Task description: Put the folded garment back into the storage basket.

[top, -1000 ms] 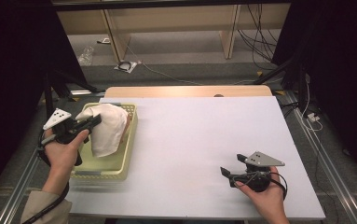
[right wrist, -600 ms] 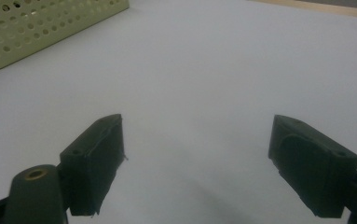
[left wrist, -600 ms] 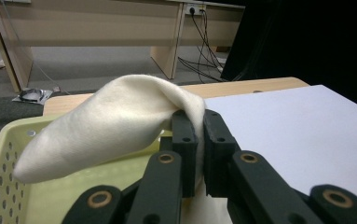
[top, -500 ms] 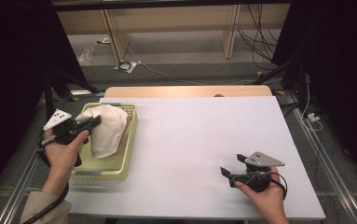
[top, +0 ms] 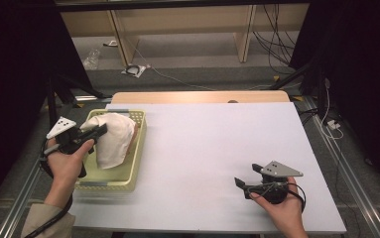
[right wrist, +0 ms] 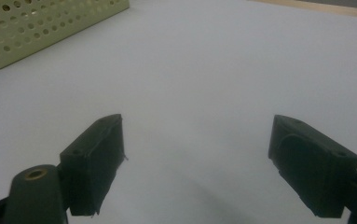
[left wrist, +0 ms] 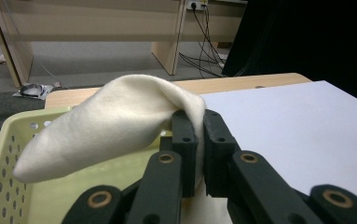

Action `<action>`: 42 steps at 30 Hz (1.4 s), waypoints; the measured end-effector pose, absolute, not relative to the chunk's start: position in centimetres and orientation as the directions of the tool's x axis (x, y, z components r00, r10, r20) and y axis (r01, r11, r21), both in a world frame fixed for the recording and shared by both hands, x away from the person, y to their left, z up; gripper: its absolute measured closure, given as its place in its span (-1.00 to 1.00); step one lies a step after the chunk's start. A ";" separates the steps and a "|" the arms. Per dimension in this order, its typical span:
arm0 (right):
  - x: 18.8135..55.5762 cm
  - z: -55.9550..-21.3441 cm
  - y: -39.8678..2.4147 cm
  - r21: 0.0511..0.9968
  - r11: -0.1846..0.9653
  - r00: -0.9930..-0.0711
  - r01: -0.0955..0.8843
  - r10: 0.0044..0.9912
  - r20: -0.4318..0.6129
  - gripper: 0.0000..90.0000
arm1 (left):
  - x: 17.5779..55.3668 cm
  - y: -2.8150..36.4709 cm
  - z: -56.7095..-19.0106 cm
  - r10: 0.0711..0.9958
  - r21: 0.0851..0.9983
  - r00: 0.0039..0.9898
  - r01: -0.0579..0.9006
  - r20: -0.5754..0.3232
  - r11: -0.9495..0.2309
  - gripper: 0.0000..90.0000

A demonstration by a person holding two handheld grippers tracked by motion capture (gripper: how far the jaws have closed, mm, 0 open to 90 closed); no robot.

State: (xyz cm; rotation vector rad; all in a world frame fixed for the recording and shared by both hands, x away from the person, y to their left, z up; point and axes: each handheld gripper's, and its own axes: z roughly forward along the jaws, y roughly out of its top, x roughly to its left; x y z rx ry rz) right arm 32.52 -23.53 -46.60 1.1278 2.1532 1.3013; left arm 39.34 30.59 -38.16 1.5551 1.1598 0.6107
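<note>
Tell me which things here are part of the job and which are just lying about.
Part of the job:
cream cloth, pinched by the left gripper
yellow basket under the cloth
right gripper, open, resting on the white table

Lying about:
cables on the floor
wooden shelf legs

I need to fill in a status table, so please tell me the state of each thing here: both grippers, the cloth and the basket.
left gripper: shut on the cloth, above the basket.
right gripper: open, nothing between its jaws, low over the white table.
cloth: pinched at a fold, lifted, hanging into the basket.
basket: upright on the table's left side, cloth partly inside.
</note>
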 end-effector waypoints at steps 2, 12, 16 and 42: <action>32.5 -46.6 -23.5 0.864 0.248 -0.604 0.438 0.793 0.079 -0.57 | 39.3 30.6 -38.2 0.900 0.931 0.398 0.365 -0.179 0.024 0.88; 32.5 -46.6 -23.5 0.864 0.249 -0.604 0.439 0.793 0.078 -0.57 | 39.3 30.8 -38.4 0.900 0.926 0.396 0.376 -0.182 0.021 0.88; 32.5 -46.6 -23.5 0.863 0.249 -0.605 0.439 0.793 0.079 -0.57 | 39.4 30.9 -38.4 0.900 0.925 0.396 0.379 -0.181 0.019 0.88; 32.5 -46.6 -23.5 0.863 0.247 -0.603 0.441 0.793 0.082 -0.57 | 39.7 31.3 -38.9 0.898 0.908 0.399 0.419 -0.185 0.001 0.88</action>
